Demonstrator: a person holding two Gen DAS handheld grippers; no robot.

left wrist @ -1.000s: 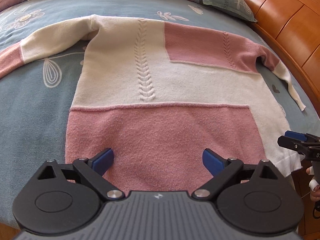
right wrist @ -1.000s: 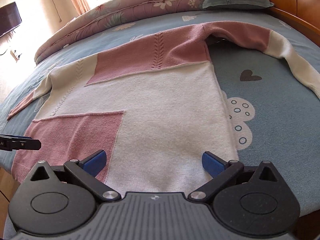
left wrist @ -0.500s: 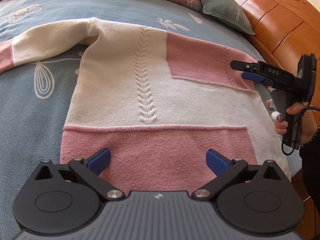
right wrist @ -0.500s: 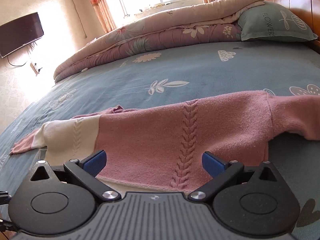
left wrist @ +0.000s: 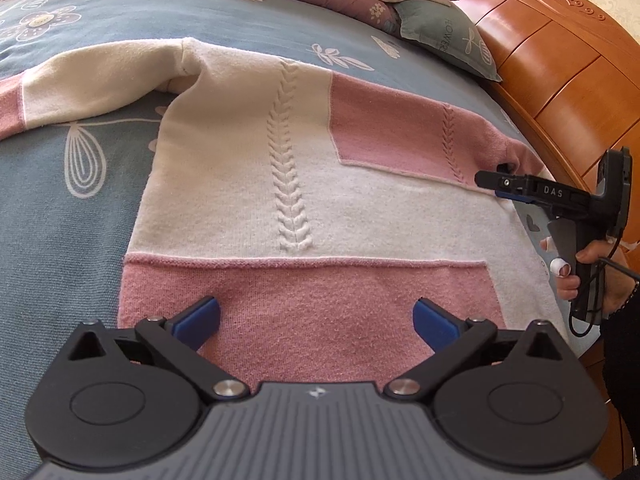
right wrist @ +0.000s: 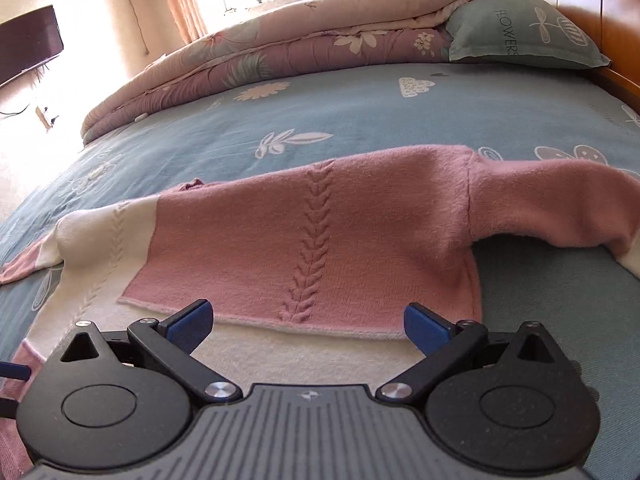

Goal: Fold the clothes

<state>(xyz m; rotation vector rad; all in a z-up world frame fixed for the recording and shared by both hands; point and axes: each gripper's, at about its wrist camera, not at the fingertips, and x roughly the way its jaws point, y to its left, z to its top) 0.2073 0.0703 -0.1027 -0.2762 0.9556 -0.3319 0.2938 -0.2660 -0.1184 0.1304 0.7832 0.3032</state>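
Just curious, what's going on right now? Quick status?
Left gripper open over hem. Right gripper open near shoulder. Sweater flat, unfolded. Nothing blocking.

The letters "DAS" are printed in white on the black body of the right gripper (left wrist: 554,192), as seen from the left wrist view. The word "FLOWERS" is printed in dark capitals on the grey-green pillow (right wrist: 520,36) at the head of the bed; it is read in full from the right wrist view, while from the left wrist view only "FLOWER" can be made out on that pillow.
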